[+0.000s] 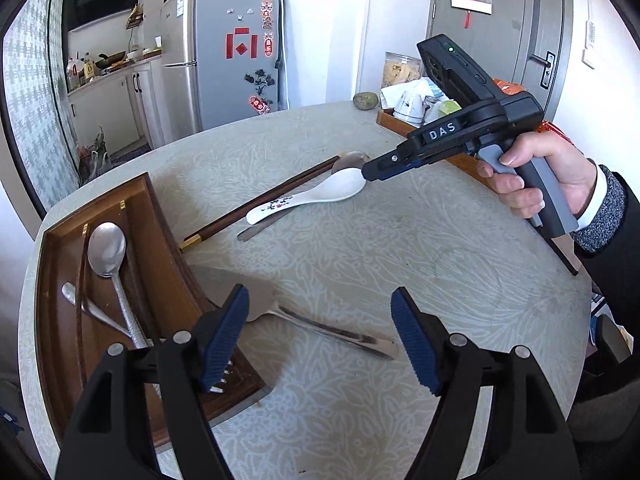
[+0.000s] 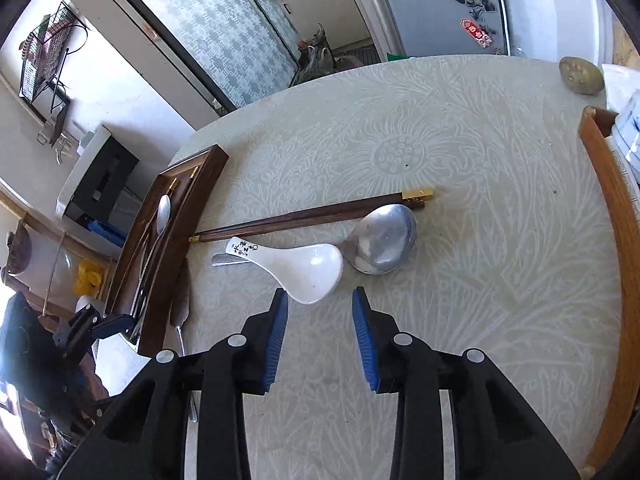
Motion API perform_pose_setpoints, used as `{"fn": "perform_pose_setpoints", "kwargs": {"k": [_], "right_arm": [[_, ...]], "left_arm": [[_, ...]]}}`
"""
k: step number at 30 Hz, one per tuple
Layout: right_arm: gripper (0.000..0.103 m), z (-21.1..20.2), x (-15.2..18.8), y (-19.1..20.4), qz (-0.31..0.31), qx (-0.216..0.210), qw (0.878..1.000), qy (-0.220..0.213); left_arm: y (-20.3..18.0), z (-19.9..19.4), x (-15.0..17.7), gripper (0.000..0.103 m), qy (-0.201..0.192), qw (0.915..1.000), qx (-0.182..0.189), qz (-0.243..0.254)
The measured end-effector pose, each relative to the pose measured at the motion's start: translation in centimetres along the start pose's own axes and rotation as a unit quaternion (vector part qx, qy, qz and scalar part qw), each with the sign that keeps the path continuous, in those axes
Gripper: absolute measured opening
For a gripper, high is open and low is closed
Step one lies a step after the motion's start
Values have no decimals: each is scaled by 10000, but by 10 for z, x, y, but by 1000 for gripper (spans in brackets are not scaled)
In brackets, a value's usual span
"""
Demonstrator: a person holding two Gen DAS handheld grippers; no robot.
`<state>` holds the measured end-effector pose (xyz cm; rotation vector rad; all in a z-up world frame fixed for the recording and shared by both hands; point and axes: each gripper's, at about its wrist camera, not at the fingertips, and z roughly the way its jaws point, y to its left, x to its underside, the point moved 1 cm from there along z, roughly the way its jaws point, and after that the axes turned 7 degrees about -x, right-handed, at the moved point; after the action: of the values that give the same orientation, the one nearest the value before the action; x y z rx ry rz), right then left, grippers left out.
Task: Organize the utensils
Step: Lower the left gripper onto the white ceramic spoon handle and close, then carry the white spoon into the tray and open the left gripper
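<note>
At the left I see the dark wooden tray (image 1: 160, 240) on the surface (image 1: 400, 260). It holds a metal spoon (image 1: 108, 252), a second metal utensil (image 1: 86, 306) and thin brown sticks. My left tongs (image 1: 320, 340) stand open and empty above a flat metal spatula (image 1: 280, 312) just beside the tray. Toward the middle lie brown chopsticks (image 2: 312, 216) with gold ends, a white ceramic spoon (image 2: 304, 268) with small dark characters I cannot read, and a large metal spoon (image 2: 384, 240) partly under it. My right tongs (image 2: 320, 340) are partly open, empty, close to the white bowl. Their body reads "DAS". At the right a lighter tray (image 2: 608, 200) holds cups.
</note>
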<state>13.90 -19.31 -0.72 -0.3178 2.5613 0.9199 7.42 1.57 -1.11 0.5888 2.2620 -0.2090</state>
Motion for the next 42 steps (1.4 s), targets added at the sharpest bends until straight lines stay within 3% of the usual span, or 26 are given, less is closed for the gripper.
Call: {"fn": "perform_pose_setpoints", "kwargs": {"k": [8,11,14,19,28,31,33,35,42], "right_arm": [[34,21,-6,3,81,113,9999,-2],[11,26,-6,8,-139,406,9991,-51],[7,22,-3,11,-307,430,9985,-115],[5,1,2,22,-778,289,9965,-138],[4,-40,22,33,-1250,-273,9917,98],[5,-44,27,43,-1473,-237,9886,205],[5,-45,28,47,-1542,-201,9876,226],[5,-46,28,52,-1626,-205,9862,238],[5,-45,25,77,-1865,-251,9818,258]], "left_arm": [[-14,14,-14,76,-13,9998,-62,199],[-15,21,-17,76,11,9997,-98,238],[-12,27,-19,76,31,9996,-148,233],[-8,35,-19,76,30,9995,-216,207],[-26,60,-33,76,92,9971,-223,715],[-35,65,-33,62,137,9957,-215,886],[-38,67,-30,38,215,9951,-176,951],[-39,69,-28,32,280,9948,-136,971],[-32,50,-23,29,215,9949,-256,956]]}}
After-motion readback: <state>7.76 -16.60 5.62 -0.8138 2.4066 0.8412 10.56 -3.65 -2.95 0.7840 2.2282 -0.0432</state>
